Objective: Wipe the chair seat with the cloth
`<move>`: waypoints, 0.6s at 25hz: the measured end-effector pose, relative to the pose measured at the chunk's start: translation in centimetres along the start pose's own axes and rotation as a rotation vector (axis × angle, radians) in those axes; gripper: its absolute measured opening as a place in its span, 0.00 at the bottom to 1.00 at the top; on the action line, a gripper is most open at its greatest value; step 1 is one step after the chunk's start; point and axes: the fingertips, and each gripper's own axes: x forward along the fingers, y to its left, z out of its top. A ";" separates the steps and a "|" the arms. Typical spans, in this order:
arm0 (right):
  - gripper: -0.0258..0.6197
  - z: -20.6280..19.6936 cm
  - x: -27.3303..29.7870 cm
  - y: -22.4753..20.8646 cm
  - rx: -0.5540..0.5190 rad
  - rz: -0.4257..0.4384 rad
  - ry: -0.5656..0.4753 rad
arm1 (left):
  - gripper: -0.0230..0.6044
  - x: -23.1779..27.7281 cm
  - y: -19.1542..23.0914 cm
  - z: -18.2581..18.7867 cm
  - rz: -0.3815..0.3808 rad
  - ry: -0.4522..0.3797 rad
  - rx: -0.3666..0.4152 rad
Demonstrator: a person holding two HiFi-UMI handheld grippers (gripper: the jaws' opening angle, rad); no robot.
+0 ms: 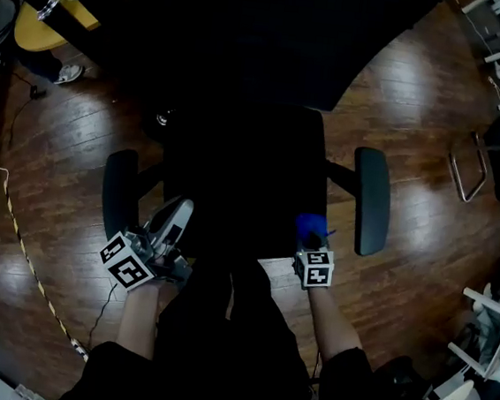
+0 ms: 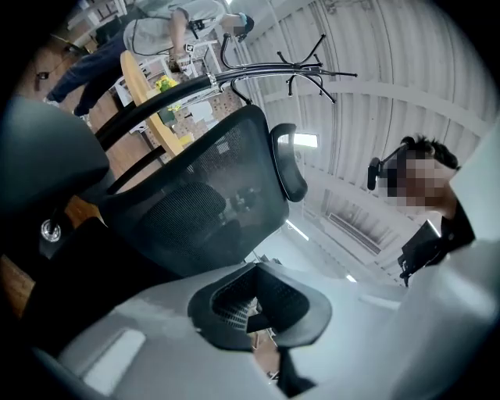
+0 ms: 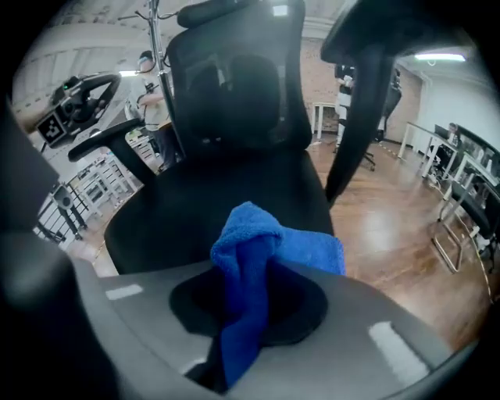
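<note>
A black office chair stands in front of me, its seat (image 1: 244,172) dark between two padded armrests (image 1: 372,199). My right gripper (image 1: 311,238) hangs over the seat's front right corner, shut on a blue cloth (image 1: 311,222). In the right gripper view the cloth (image 3: 262,238) bunches up out of the gripper (image 3: 248,306) just above the seat (image 3: 211,195). My left gripper (image 1: 181,209) is at the seat's front left edge, beside the left armrest (image 1: 118,192). The left gripper (image 2: 255,303) tilts upward at the mesh backrest (image 2: 199,207) and headrest (image 2: 291,160), shut and holding nothing.
The wooden floor (image 1: 424,231) surrounds the chair. A yellow round table (image 1: 35,32) is at the far left, metal chair frames (image 1: 468,166) at the right. A cable and striped tape (image 1: 24,255) run along the floor at the left. Another person stands beyond the backrest (image 2: 160,31).
</note>
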 end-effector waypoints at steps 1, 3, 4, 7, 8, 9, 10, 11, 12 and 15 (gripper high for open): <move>0.14 -0.1 -0.4 -0.9 0.021 -0.014 -0.012 | 0.02 0.4 -0.2 -0.3 -0.005 0.007 0.000; 0.14 -0.2 -0.6 -1.9 0.058 -0.030 -0.032 | 0.02 1.1 -0.5 -0.7 -0.013 0.020 0.000; 0.14 -0.1 -0.5 -2.1 0.079 -0.035 -0.038 | 0.02 1.3 -0.5 -0.7 -0.014 0.024 0.002; 0.14 0.6 -0.7 -1.9 0.213 0.010 -0.062 | 0.02 1.0 -1.0 0.1 -0.003 0.018 0.013; 0.14 1.4 -1.5 -1.4 0.282 0.057 -0.094 | 0.02 0.7 -1.5 0.4 0.004 0.015 0.016; 0.14 2.6 -2.7 -0.6 0.352 0.114 -0.148 | 0.02 0.3 -2.2 0.8 0.009 0.013 0.018; 0.14 4.4 -4.3 0.3 0.410 0.174 -0.217 | 0.02 -0.2 -3.2 1.2 0.009 0.012 0.022; 0.14 6.7 -6.1 1.4 0.449 0.240 -0.288 | 0.02 -0.6 -4.4 1.7 0.007 0.011 0.029; 0.14 9.4 -8.2 2.8 0.466 0.308 -0.354 | 0.02 -1.0 -5.6 2.3 0.002 0.008 0.037; 0.14 17.7 -15.3 7.9 0.398 0.500 -0.508 | 0.02 -1.5 -9.8 4.5 -0.036 -0.018 0.065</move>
